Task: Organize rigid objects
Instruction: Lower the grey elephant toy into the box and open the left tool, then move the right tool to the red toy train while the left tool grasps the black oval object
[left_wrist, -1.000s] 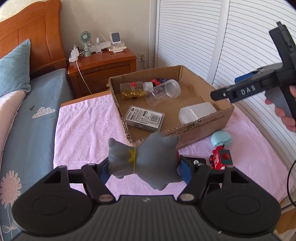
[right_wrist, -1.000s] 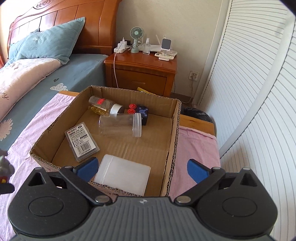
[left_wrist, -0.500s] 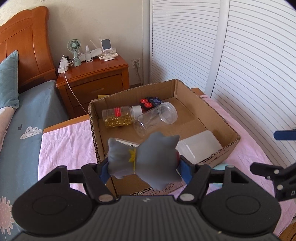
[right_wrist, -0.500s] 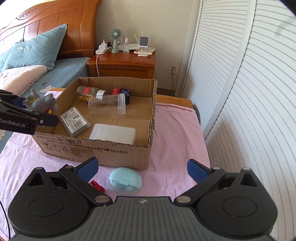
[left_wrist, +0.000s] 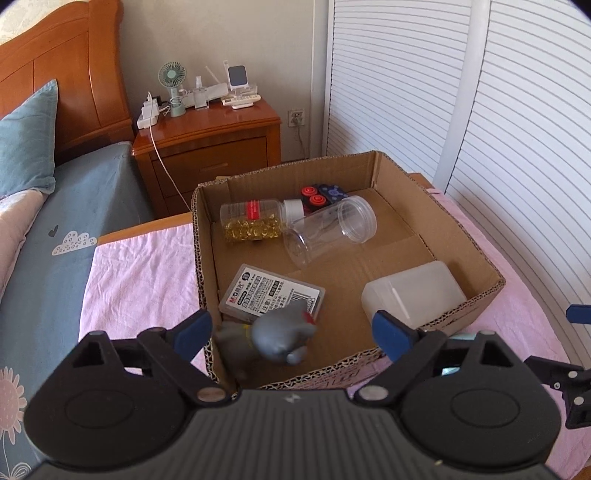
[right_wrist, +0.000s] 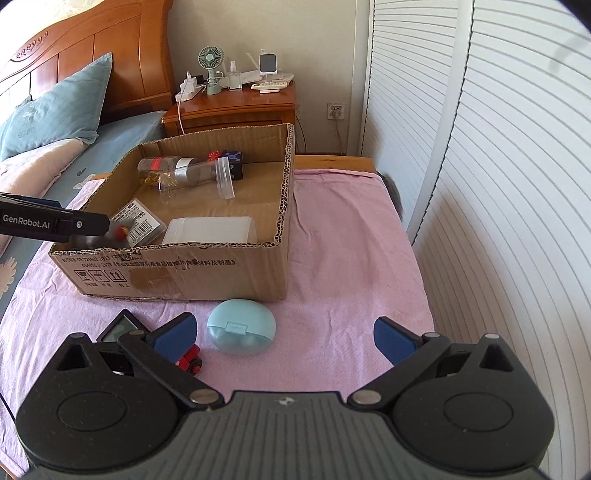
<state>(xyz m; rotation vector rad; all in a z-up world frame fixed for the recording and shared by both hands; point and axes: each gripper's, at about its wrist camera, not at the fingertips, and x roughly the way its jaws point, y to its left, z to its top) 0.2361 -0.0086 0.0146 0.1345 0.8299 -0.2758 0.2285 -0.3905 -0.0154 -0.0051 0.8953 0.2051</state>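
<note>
Both claws are standing wide apart and gripping nothing: the left claw (left_wrist: 291, 334) is hovering over the near left corner of the cardboard box (left_wrist: 476, 258), and the right claw (right_wrist: 282, 338) is hanging above the pink cloth (right_wrist: 347, 258) in front of that box. A grey toy figure (left_wrist: 282, 334) with a red spot is lying inside the box just below the left claw, free of its blue fingertips (left_wrist: 192, 328), partly overlapping a flat labelled case (left_wrist: 273, 295). Sharing the box are a white translucent container (left_wrist: 412, 295) at the near right, a clear empty jar (left_wrist: 328, 230) on its side, a bottle of yellow capsules (left_wrist: 255, 223) beside it, and a dark block with red knobs (left_wrist: 321, 194) at the far wall. Outside the box, on the cloth, a pale blue oval case (right_wrist: 241, 331) is sitting between the right claw's fingertips, with a red toy (right_wrist: 190, 360) and a small dark screen device (right_wrist: 120, 326) near the left fingertip. A wooden nightstand (left_wrist: 207, 144) carrying a small fan (left_wrist: 172, 86) is standing behind, next to the bed (left_wrist: 55, 229).
</note>
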